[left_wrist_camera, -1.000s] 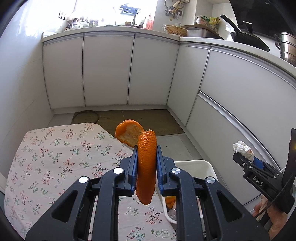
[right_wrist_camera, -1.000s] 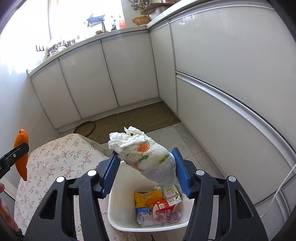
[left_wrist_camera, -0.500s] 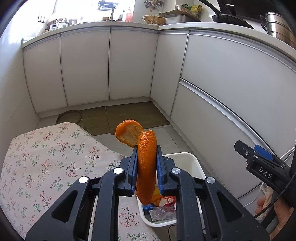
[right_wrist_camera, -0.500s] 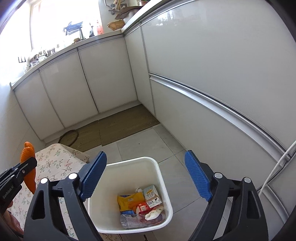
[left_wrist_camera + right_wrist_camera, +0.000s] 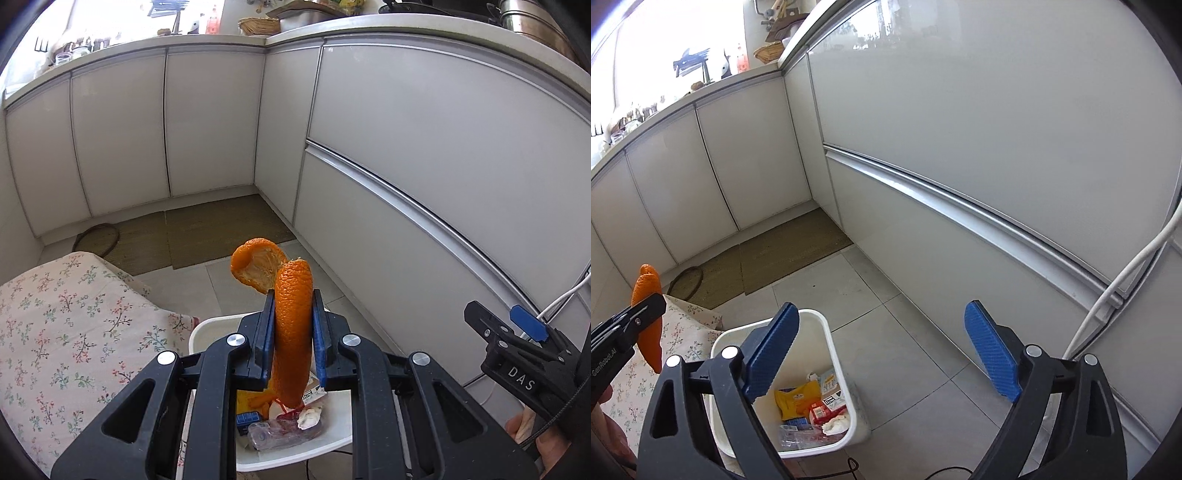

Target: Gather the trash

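My left gripper (image 5: 292, 343) is shut on a long orange peel (image 5: 291, 332) and holds it above the white trash bin (image 5: 207, 328). The bin (image 5: 846, 398) stands on the tiled floor and holds a yellow packet (image 5: 796, 400), small cartons, a clear bottle and a crumpled white tissue (image 5: 834, 424). My right gripper (image 5: 882, 347) is open and empty, above and to the right of the bin. It shows at the right edge of the left wrist view (image 5: 517, 354). The peel also shows at the left of the right wrist view (image 5: 648, 317).
A table with a floral cloth (image 5: 55, 332) stands left of the bin. White kitchen cabinets (image 5: 424, 166) run along the back and right. Brown mats (image 5: 790, 254) lie on the floor by the corner. A white cable (image 5: 1126, 277) hangs at the right.
My right gripper opened and dropped the crumpled tissue into the bin, then moved right. My left gripper carried the orange peel to the right, from over the table to over the bin.
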Available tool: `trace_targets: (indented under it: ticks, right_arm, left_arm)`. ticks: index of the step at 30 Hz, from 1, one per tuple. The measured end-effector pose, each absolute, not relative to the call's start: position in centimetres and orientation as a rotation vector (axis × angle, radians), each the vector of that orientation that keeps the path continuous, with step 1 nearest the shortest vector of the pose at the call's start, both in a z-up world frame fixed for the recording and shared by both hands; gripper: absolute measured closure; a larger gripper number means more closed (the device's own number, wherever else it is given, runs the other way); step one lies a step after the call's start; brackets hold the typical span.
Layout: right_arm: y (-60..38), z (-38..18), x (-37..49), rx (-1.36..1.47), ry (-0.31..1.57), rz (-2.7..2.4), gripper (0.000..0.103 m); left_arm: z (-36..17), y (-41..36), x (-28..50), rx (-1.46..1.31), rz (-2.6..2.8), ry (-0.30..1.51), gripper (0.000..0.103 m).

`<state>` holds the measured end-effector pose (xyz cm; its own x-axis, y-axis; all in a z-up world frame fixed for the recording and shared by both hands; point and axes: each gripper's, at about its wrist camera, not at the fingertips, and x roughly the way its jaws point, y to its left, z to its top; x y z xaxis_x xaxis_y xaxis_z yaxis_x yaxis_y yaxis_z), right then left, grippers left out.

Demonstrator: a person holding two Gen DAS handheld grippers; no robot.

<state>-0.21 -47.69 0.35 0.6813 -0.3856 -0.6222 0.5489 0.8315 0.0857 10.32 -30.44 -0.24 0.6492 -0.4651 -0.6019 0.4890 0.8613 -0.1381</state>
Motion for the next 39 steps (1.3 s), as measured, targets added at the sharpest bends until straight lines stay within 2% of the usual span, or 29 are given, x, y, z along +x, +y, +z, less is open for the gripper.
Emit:
trace_targets:
  ticks: [6, 10, 15, 20, 23, 26, 33, 39]
  right_arm:
    - [-48.9, 0.1, -0.6, 0.292, 0.635, -0.550, 0.014]
    - [-49.3, 0.1, -0.9, 0.301, 0.625, -0.557, 0.014]
    - [-49.2, 0.4, -1.1, 0.292, 0.611, -0.572, 0.011]
    - [-48.9, 1.0, -1.7, 0.293, 0.580, -0.575, 0.009]
    - [-48.1, 1.5, -2.0, 0.281, 0.559, -0.568, 0.007]
    - [-46.8, 2.0, -2.4, 0.262, 0.531, -0.550, 0.007]
    - [-43.0, 4.1, -3.6, 0.200, 0.456, -0.557, 0.007]
    - [-39.3, 4.8, -5.5, 0.258, 0.422, -0.472, 0.007]
  left_arm:
    - [-1.0, -32.7, 10.9, 0.062, -0.554, 0.690, 0.086]
    - [-1.1, -33.7, 11.8, 0.083, -0.546, 0.688, 0.081]
    - [-0.5, -34.2, 11.8, 0.103, -0.534, 0.667, 0.052]
    - [-0.2, -33.7, 11.1, 0.109, -0.519, 0.653, 0.039]
    - [0.1, -32.9, 10.4, 0.105, -0.495, 0.635, 0.018]
    - [0.8, -31.4, 9.5, 0.092, -0.476, 0.604, 0.008]
    - [2.6, -26.7, 7.8, 0.062, -0.468, 0.585, 0.007]
    - [3.3, -21.8, 5.5, 0.041, -0.396, 0.576, 0.007]
